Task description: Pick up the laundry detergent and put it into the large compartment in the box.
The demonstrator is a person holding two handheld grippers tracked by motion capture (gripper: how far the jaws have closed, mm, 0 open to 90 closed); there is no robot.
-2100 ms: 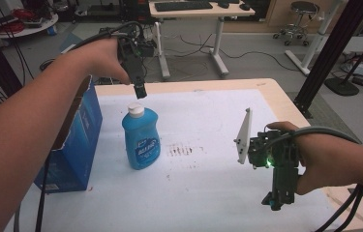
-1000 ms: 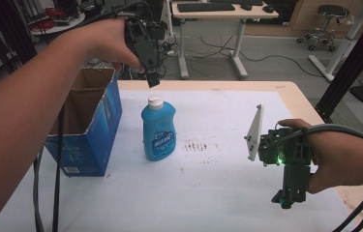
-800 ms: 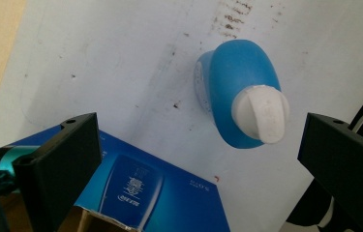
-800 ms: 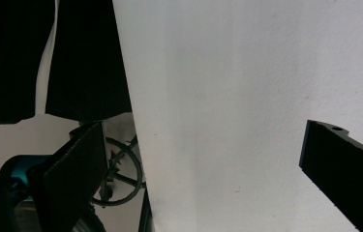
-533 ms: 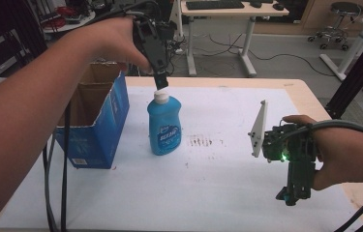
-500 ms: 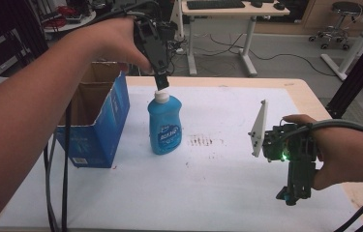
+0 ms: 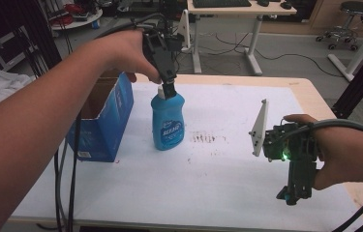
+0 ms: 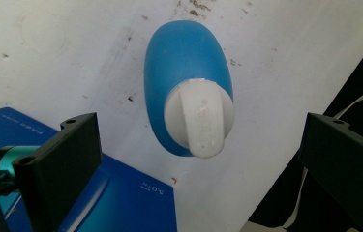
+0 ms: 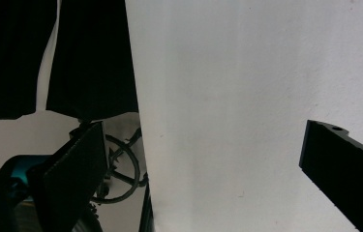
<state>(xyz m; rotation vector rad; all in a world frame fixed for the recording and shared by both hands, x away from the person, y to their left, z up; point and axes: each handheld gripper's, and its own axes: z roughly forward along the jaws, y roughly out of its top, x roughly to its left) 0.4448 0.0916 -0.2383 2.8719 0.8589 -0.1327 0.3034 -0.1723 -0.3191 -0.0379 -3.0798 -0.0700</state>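
A blue dish-soap bottle (image 7: 168, 124) with a white flip cap (image 7: 160, 91) stands upright on the white table (image 7: 218, 174). My left gripper (image 7: 168, 90) hangs tip-down right at the cap. In the left gripper view I look straight down on the bottle (image 8: 186, 63) and its cap (image 8: 199, 118); my left gripper (image 8: 203, 159) is open, with its black jaws wide apart on either side and not touching it. Near the table's front right my right gripper (image 7: 293, 195) points down at the bare tabletop. In its own view the right gripper (image 9: 203, 164) is open with nothing between the jaws.
An open blue cardboard box (image 7: 102, 121) stands just left of the bottle, and its top edge (image 8: 121, 198) lies under my left jaw. Dark smudges (image 7: 207, 137) mark the table right of the bottle. The table's front edge (image 9: 138, 121) lies close to my right gripper.
My left gripper has come down from above the bottle to the level of its cap. The right gripper has stayed at the front right, still open.
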